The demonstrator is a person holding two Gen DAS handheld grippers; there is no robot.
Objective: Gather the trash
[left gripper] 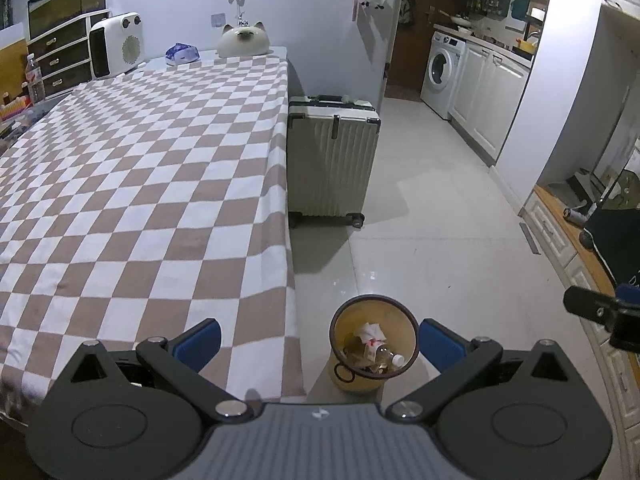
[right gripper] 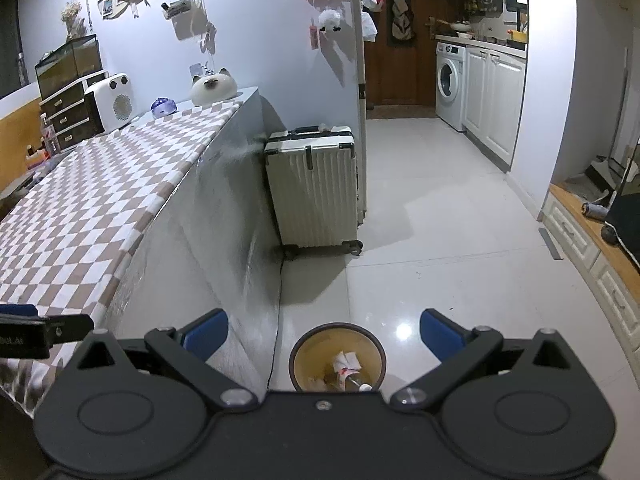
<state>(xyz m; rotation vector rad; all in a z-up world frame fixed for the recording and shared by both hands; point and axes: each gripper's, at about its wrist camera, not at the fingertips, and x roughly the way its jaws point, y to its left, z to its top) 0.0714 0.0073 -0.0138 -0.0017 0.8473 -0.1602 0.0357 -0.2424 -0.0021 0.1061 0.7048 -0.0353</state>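
Left wrist view had the left gripper [left gripper: 320, 340] spread wide, nothing between its blue pads, held above the table edge and floor. Right gripper [right gripper: 324, 334] was likewise wide apart and empty; its tip also showed at the far right of the left view. Bin [left gripper: 374, 344] stood on the floor just beside the end of the table [left gripper: 140, 160], below both grippers. Inside it lay crumpled paper [left gripper: 370, 332] and a clear bottle [left gripper: 386, 354], plus other scraps too small to tell. Right wrist view showed the same bin with the paper and part of the bottle.

Checked cloth on the table looked bare of loose trash across all the visible part. Far end held a heater [left gripper: 116, 42], a cat-shaped object [left gripper: 243, 42] and a blue-white packet [left gripper: 182, 54], which read as belongings, not litter. A water bottle [left gripper: 34, 78] stood at the left edge; unclear if trash. Floor around the suitcase [left gripper: 332, 160] looked clean.

Judgement: collecting appeared essentially done, trash in the bin, both tools free. Left, if anything: a check of areas outside the views.
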